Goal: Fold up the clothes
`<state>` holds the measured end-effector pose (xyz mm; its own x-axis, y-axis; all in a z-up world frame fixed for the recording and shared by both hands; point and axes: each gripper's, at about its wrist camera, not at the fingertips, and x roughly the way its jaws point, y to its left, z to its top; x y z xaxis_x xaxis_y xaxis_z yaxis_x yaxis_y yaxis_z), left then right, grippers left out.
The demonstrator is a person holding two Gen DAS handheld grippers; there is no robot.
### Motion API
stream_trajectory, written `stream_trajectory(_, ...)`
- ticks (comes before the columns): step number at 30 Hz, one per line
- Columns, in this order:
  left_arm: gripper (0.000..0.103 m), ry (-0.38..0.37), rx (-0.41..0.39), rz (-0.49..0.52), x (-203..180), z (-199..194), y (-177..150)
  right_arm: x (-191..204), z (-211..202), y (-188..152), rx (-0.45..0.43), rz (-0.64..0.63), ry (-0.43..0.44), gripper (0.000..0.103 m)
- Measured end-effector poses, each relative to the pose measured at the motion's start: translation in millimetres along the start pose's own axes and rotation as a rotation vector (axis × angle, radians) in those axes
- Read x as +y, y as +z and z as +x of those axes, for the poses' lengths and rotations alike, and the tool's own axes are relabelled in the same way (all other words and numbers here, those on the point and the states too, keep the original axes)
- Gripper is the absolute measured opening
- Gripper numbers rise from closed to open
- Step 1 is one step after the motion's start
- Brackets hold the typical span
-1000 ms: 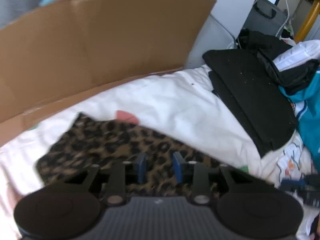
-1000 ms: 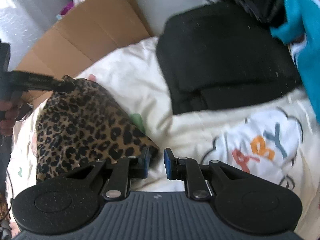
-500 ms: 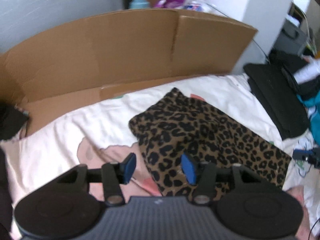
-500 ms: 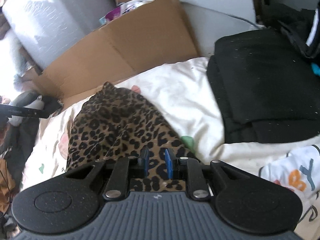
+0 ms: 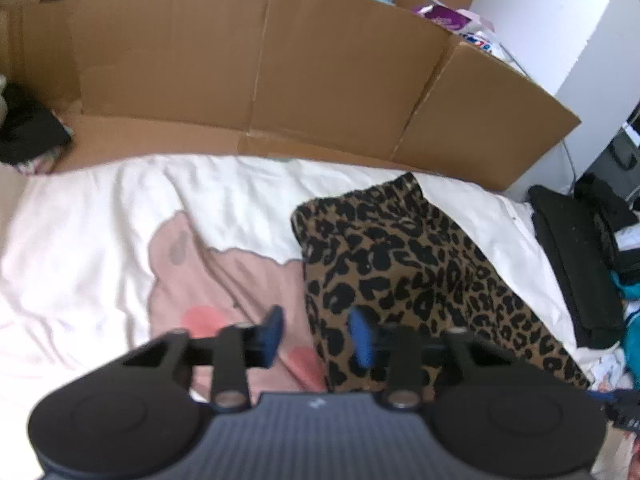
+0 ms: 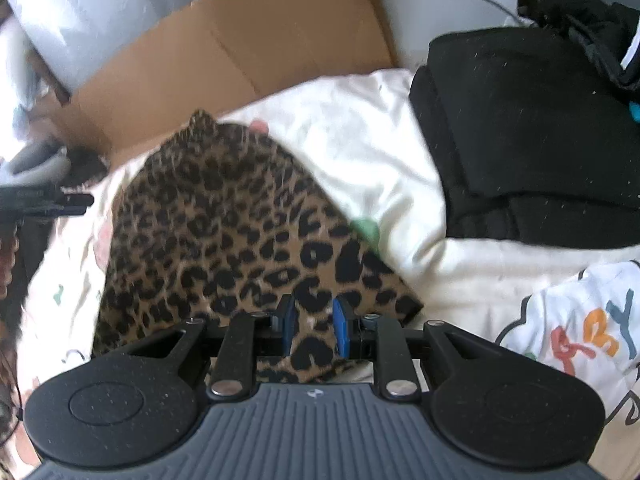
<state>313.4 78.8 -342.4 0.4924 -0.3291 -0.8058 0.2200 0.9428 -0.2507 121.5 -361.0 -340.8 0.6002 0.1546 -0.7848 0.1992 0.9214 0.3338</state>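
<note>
A leopard-print garment lies folded flat on a white printed bedsheet; it also shows in the right wrist view. My left gripper is open and empty, hovering above the garment's left edge. My right gripper is open with a narrower gap, its blue pads over the garment's near end, not clamped on the cloth. The left gripper also shows in the right wrist view at the far left.
A brown cardboard sheet stands along the far side of the bed. A stack of folded black clothes lies to the right, with teal fabric beyond. A white printed garment lies at the near right. Dark items sit at far left.
The left gripper opened, let go of the garment and swung left. The right gripper's pads parted and released the cloth. The garment now lies flat.
</note>
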Motion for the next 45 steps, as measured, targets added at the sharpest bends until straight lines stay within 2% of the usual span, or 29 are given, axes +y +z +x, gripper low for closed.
stream_trajectory(2, 0.014, -0.018, 0.015, 0.02, -4, 8, 0, -2, 4, -2, 0.016, -0.005, -0.017, 0.023)
stream_trajectory(8, 0.015, -0.064, 0.006, 0.124, -32, 31, 16, -17, 10, -7, 0.036, 0.0, -0.066, 0.023)
stream_trajectory(13, 0.015, -0.012, 0.047, 0.115, -40, 61, 20, -23, 12, -10, 0.047, -0.008, -0.079, 0.022)
stream_trajectory(16, 0.014, 0.023, 0.082, 0.075, -31, 79, 19, -24, 13, -8, 0.05, -0.006, -0.082, 0.021)
stream_trajectory(19, 0.003, 0.042, 0.115, 0.009, -16, 100, 16, -28, 16, -6, 0.055, 0.001, -0.081, 0.02)
stream_trajectory(21, 0.003, 0.036, 0.105, -0.005, -12, 107, 16, -29, 17, -6, 0.057, 0.003, -0.079, 0.019)
stream_trajectory(24, 0.003, 0.047, 0.113, 0.041, -18, 108, 20, -29, 16, -7, 0.057, -0.005, -0.08, 0.019)
stream_trajectory(28, 0.003, 0.057, 0.101, 0.015, -21, 93, 16, -28, 12, -6, 0.06, 0.008, -0.094, 0.02)
stream_trajectory(35, 0.006, -0.013, 0.074, 0.114, -45, 54, -2, -13, 1, -1, 0.026, -0.014, -0.08, 0.022)
stream_trajectory(39, 0.009, -0.041, 0.022, 0.209, -68, 52, 7, -1, 4, -1, 0.02, -0.03, -0.061, 0.022)
stream_trajectory(41, 0.012, -0.059, 0.007, 0.222, -75, 59, 17, 5, 6, -1, 0.015, -0.04, -0.048, 0.022)
stream_trajectory(45, 0.015, -0.018, -0.006, 0.213, -76, 78, 30, 8, 7, 0, 0.012, -0.06, -0.04, 0.022)
